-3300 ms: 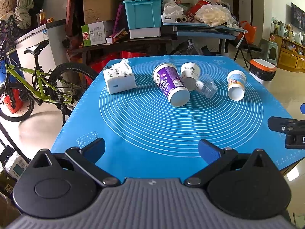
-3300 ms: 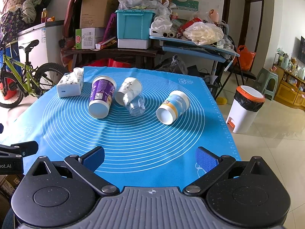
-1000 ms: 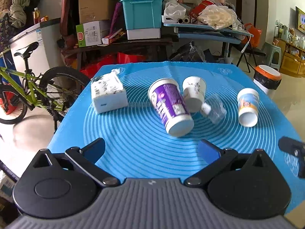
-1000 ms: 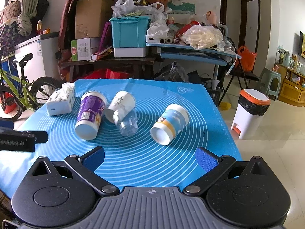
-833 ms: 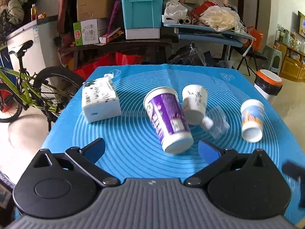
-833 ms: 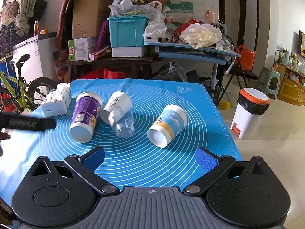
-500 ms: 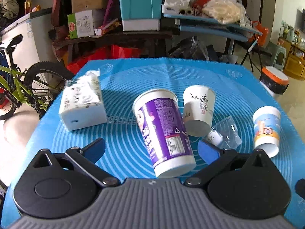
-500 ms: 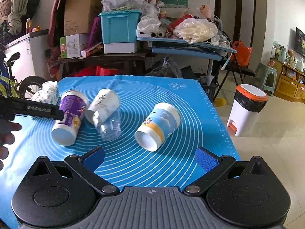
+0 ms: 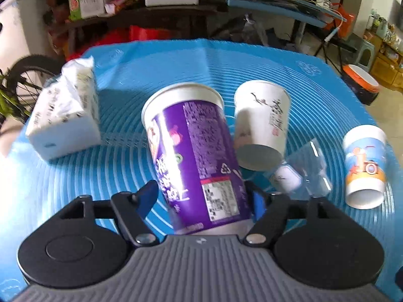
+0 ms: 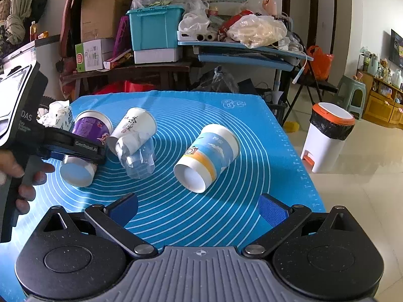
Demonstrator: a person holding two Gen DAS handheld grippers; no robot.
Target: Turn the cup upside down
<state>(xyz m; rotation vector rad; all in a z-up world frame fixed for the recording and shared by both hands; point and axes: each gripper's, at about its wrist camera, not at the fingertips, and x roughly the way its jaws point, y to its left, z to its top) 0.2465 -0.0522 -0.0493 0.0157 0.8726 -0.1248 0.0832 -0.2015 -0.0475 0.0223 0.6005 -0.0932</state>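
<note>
Lying sideways, purple cup (image 9: 199,156) sits between left gripper (image 9: 201,198) pads.

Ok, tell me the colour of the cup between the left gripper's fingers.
Purple cup with a white rim, clearest in the left wrist view.

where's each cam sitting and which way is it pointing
Left wrist: sits on the left gripper, looking forward and down along its fingers, which flank the purple cup lying on the blue mat.
Right wrist: sits on the open right gripper, facing across the mat at the blue-and-orange cup; the person's left hand shows at left.
Shared: the purple cup, white cup, clear cup, tissue pack.
</note>
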